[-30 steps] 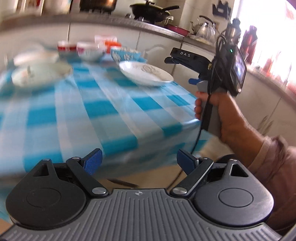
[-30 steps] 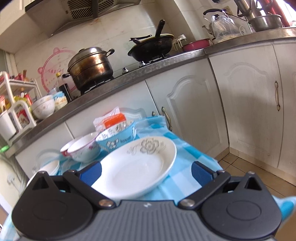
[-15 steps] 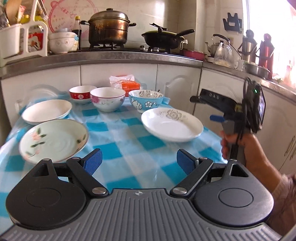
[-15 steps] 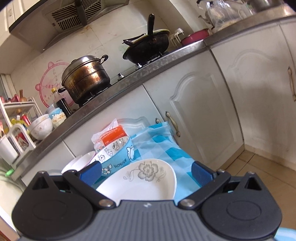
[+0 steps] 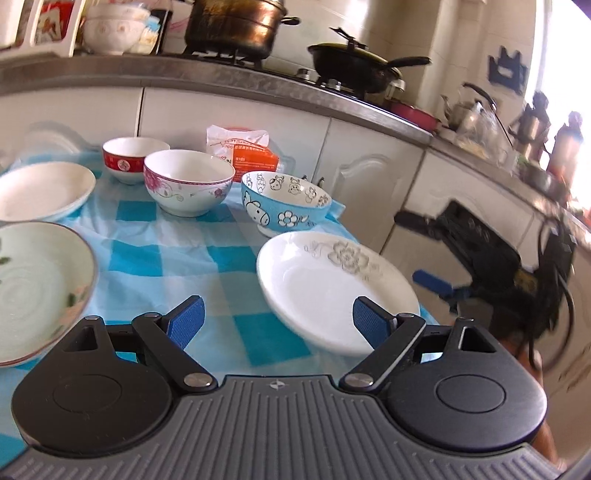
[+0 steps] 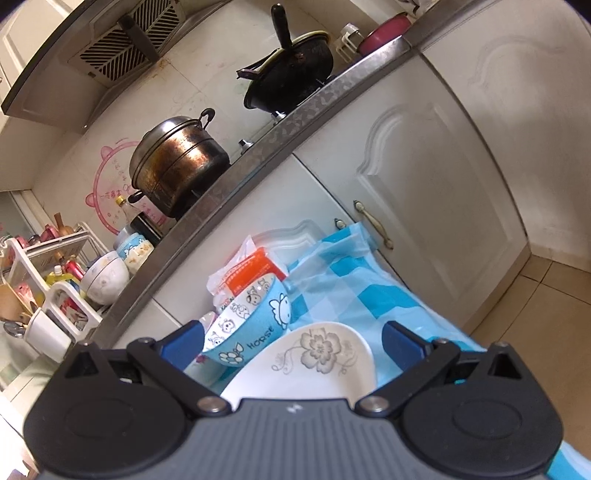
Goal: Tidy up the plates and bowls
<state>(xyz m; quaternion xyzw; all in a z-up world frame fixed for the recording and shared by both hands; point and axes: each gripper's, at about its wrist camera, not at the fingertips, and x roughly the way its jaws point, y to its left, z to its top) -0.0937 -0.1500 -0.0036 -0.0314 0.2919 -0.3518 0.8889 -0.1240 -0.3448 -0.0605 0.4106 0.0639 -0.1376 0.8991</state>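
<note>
A white flower-print plate (image 5: 338,288) lies at the table's right edge, just ahead of my open left gripper (image 5: 279,323). Behind it stand a blue cartoon bowl (image 5: 284,206), a pink-flowered white bowl (image 5: 188,182) and a small red-banded bowl (image 5: 133,158). A pale green plate (image 5: 40,280) and a plain white plate (image 5: 42,192) lie at the left. My right gripper (image 5: 432,254) hovers off the table's right edge, blurred. In the right wrist view my open right gripper (image 6: 293,341) frames the same flower plate (image 6: 306,365) and blue bowl (image 6: 251,325), tilted.
The table wears a blue-checked cloth (image 5: 177,251). An orange-and-white packet (image 5: 243,149) leans behind the bowls. Past the table runs a steel counter (image 5: 258,79) with a metal pot (image 5: 236,26), a black wok (image 5: 354,70) and kettles. White cabinet doors (image 6: 424,184) stand close behind.
The left camera has moved closer and lower over the table, toward the flower plate. The right gripper has tilted and dropped nearer to the flower plate. Both stay open.
</note>
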